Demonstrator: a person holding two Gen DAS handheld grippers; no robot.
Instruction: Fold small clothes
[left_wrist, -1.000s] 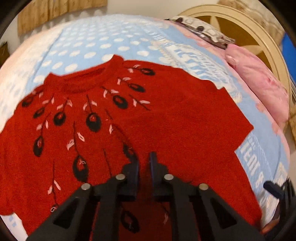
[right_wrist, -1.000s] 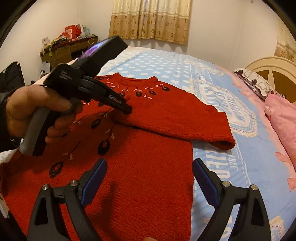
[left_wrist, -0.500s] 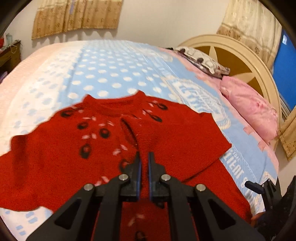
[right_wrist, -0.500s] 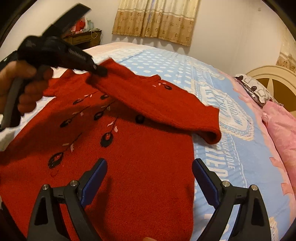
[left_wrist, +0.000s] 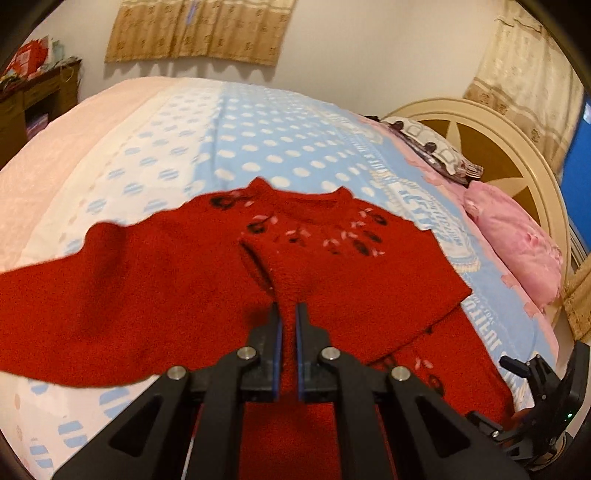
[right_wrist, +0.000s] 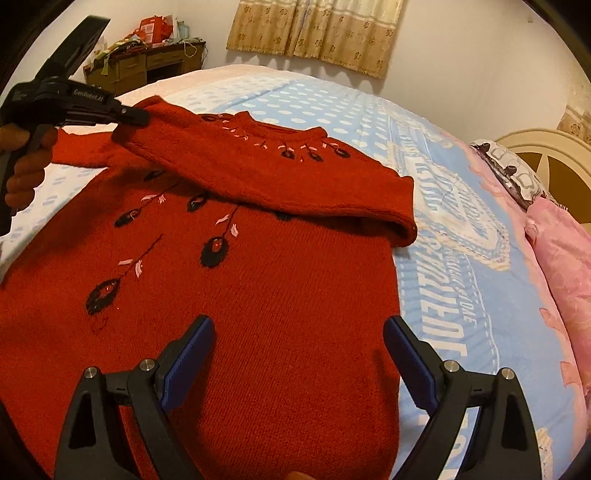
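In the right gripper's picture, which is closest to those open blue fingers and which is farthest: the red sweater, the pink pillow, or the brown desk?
1. Red sweater: right under the right gripper.
2. Pink pillow: off to the right.
3. Brown desk: by the far wall, upper left.

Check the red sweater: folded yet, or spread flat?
Partly folded. The red sweater lies spread on the bed, one sleeve drawn across its chest, cuff pinched in the left hand-held gripper.

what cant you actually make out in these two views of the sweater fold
- Left wrist view: the red sweater is motion-blurred, so its embroidery is unclear.
- Left wrist view: the left gripper hides the pinched cloth.
- Right wrist view: the sweater's hem is cut off by the bottom edge, behind the open right gripper.
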